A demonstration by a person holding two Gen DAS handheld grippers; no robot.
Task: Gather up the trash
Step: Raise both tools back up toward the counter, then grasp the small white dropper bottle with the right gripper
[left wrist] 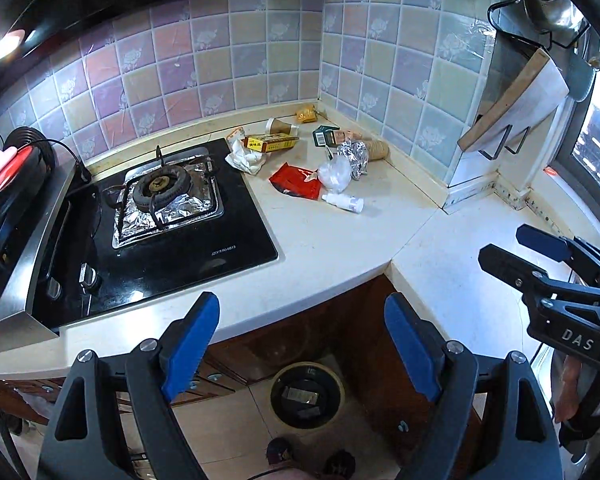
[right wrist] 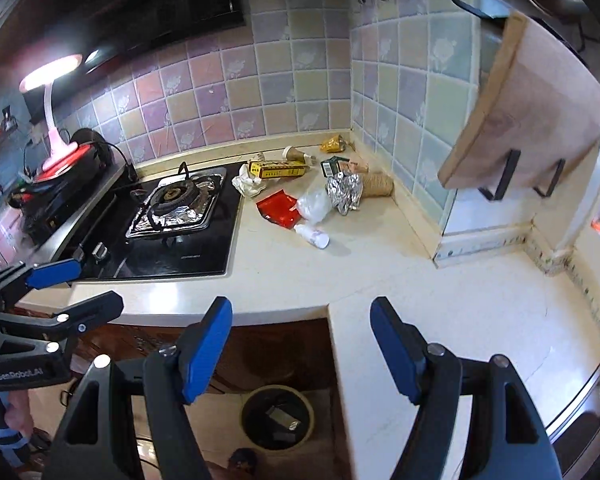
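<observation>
Tiled kitchen corner: litter lies on the tabletop (left wrist: 324,248) beside the gas hob (left wrist: 168,200), and a bin (left wrist: 307,394) stands on the floor below.

Bin contents are dark and hard to identify. The litter is a red wrapper (left wrist: 296,186), crumpled foil (left wrist: 354,156), a yellow box (left wrist: 270,143) and a white bottle (left wrist: 342,202); small items behind it are indistinct. Only the right wrist view shows the lit pink lamp (right wrist: 54,76). The left gripper (left wrist: 302,346) and the right gripper (right wrist: 300,350) both stand spread apart, holding nothing.
</observation>
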